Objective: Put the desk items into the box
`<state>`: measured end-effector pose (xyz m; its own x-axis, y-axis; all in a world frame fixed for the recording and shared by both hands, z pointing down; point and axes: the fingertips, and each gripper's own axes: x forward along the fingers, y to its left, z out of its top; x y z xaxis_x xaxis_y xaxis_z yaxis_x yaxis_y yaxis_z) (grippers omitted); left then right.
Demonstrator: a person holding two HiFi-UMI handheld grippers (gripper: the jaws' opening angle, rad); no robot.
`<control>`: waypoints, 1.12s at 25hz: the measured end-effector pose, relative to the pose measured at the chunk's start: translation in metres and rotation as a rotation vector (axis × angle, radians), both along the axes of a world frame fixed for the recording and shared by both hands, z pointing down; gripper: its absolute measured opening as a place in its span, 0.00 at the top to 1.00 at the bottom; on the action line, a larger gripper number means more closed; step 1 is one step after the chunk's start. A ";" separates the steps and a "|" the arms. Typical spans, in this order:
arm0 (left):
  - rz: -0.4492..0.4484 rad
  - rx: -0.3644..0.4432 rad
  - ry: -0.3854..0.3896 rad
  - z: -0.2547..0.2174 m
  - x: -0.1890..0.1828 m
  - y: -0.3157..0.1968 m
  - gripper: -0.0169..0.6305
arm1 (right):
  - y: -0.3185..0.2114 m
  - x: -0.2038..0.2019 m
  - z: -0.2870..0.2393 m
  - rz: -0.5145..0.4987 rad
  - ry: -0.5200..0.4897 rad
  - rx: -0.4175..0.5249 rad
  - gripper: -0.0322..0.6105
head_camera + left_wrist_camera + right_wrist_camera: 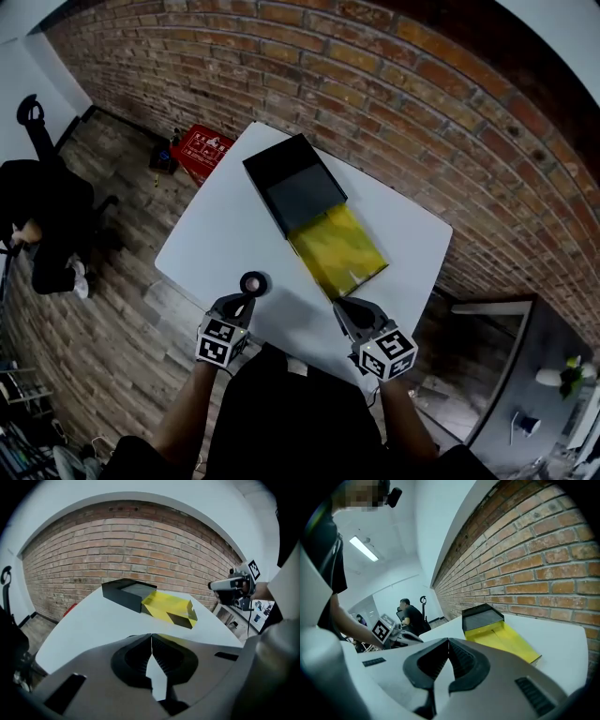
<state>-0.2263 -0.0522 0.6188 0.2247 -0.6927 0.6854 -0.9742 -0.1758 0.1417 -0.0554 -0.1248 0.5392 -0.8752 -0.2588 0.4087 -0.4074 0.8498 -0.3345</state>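
A box lies across the white table (pixel 225 234): a black sleeve (pixel 291 183) with a yellow tray (pixel 339 248) pulled out of it toward me. The tray looks empty. A small round black roll (pixel 253 282) sits near the table's front edge. My left gripper (pixel 246 300) hovers just behind the roll, shut and holding nothing. My right gripper (pixel 341 307) is at the front edge near the tray's end, its jaws closed on nothing. The left gripper view shows shut jaws (pixel 151 641), with the yellow tray (pixel 168 609) beyond. The right gripper view shows its touching jaws (pixel 449 644) and the tray (pixel 506 641).
A brick wall (pixel 422 103) runs behind the table. On the wooden floor at the far left corner stands a red crate (pixel 202 150). A person sits on an office chair (pixel 42 225) at the left. A grey cabinet (pixel 497 375) is to the right.
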 end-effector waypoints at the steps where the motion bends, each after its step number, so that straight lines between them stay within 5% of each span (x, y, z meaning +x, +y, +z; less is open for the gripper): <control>1: 0.020 -0.012 -0.008 0.006 -0.003 -0.001 0.95 | -0.002 -0.003 -0.001 0.015 0.000 0.000 0.92; 6: 0.141 -0.056 -0.037 0.024 -0.009 -0.009 0.94 | -0.008 -0.018 -0.005 0.073 0.008 0.002 0.92; 9: 0.231 -0.092 -0.055 0.036 -0.005 -0.008 0.79 | -0.007 -0.021 -0.001 0.098 0.022 -0.009 0.92; 17: 0.403 -0.173 -0.154 0.067 0.008 -0.006 0.67 | -0.009 -0.014 0.005 0.155 0.034 -0.021 0.92; 28: 0.485 -0.283 -0.293 0.093 0.007 -0.012 0.67 | -0.008 0.003 0.012 0.195 0.050 -0.036 0.92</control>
<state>-0.2194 -0.0638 0.7122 0.2427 -0.3425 0.9076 -0.7987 -0.6016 -0.0134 -0.0527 -0.1327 0.5509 -0.7880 -0.4060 0.4628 -0.5804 0.7406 -0.3386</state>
